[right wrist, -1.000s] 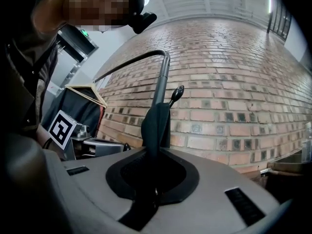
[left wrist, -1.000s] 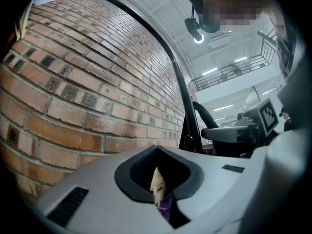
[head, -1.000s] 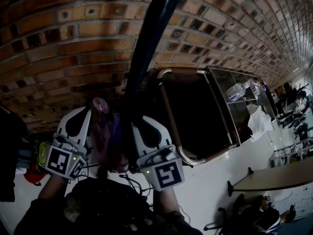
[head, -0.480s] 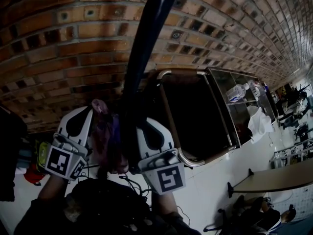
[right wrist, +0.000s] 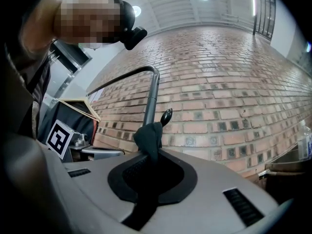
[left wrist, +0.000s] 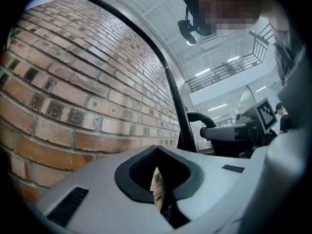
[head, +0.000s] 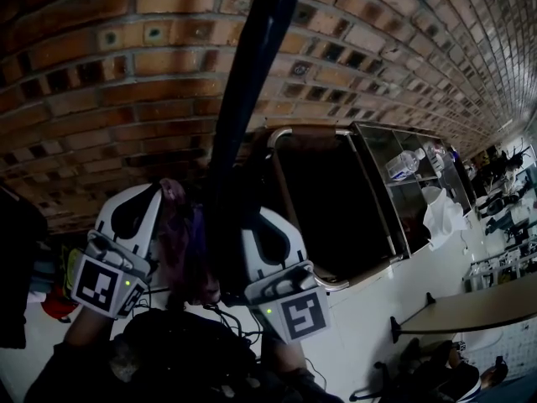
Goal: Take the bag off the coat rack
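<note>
The coat rack's dark pole (head: 247,82) runs down the head view between my two grippers. The bag (head: 180,242), purplish with a pale patterned part, hangs between them against the pole. My left gripper (left wrist: 158,191) is shut on a fold of the bag's pale and purple fabric (left wrist: 157,186). My right gripper (right wrist: 146,179) is shut on the bag's dark strap (right wrist: 148,138), which rises to a rack hook with a black knob (right wrist: 165,116). In the head view the left gripper (head: 155,196) sits left of the pole and the right gripper (head: 252,218) close on its right.
A brick wall (head: 101,74) stands right behind the rack. To the right is a metal-framed glass cabinet (head: 369,183) with a water bottle (head: 405,161) on its shelf. A dark garment (head: 17,259) hangs at the left, and cables (head: 226,317) lie below.
In the head view my right gripper has slid a little down and to the right along the pole. The left gripper and the bag stay about where they were.
</note>
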Demonstrator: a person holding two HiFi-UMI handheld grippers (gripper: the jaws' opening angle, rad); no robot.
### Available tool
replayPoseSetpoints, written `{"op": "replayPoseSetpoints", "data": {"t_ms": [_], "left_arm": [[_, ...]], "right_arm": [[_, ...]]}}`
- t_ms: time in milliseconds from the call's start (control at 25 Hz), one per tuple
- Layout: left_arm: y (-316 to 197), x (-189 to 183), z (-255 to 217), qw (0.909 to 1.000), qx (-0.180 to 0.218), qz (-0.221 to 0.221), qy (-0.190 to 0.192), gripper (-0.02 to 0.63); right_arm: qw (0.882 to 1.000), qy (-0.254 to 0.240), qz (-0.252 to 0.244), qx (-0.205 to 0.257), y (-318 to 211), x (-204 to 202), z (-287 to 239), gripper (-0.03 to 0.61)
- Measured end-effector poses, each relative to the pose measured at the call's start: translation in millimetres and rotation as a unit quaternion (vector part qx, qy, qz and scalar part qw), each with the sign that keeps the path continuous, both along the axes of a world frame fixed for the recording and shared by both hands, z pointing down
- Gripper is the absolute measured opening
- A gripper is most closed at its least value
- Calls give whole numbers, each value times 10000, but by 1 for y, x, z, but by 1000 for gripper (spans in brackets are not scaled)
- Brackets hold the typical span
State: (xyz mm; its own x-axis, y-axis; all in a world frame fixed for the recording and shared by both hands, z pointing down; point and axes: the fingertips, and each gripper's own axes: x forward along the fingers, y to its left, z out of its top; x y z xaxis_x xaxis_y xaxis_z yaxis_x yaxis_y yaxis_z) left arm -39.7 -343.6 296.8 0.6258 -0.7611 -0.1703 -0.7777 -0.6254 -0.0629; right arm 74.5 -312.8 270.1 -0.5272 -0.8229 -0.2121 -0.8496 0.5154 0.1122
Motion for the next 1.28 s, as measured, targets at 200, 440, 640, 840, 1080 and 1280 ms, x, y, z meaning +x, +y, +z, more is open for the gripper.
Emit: {"op": "replayPoseSetpoints", "data": {"t_ms": [200, 440, 640, 840, 1080, 1280], "left_arm": [[-2, 0, -5, 10000, 0, 28, -59, 35], [-5, -4, -18, 10000, -9, 23, -33, 35], [-10, -3, -26, 10000, -37, 67, -46, 35], [-15, -1, -37, 9998, -39, 167, -24, 35], [-14, 4, -50, 9994, 44, 350, -17, 35], [-17, 8, -61, 9990, 113, 425, -4, 35]], "right_arm": [[9998, -125, -13, 135, 0, 4, -21, 21], [9998, -86, -82, 182, -3, -1, -40, 20], [9998, -75, -107, 166, -8, -2, -53, 18], [9997, -96, -103, 179, -10, -3, -67, 18], [9998, -118, -87, 134, -13, -3, -77, 15], [9995, -181, -186, 159, -14, -4, -86, 15]]}}
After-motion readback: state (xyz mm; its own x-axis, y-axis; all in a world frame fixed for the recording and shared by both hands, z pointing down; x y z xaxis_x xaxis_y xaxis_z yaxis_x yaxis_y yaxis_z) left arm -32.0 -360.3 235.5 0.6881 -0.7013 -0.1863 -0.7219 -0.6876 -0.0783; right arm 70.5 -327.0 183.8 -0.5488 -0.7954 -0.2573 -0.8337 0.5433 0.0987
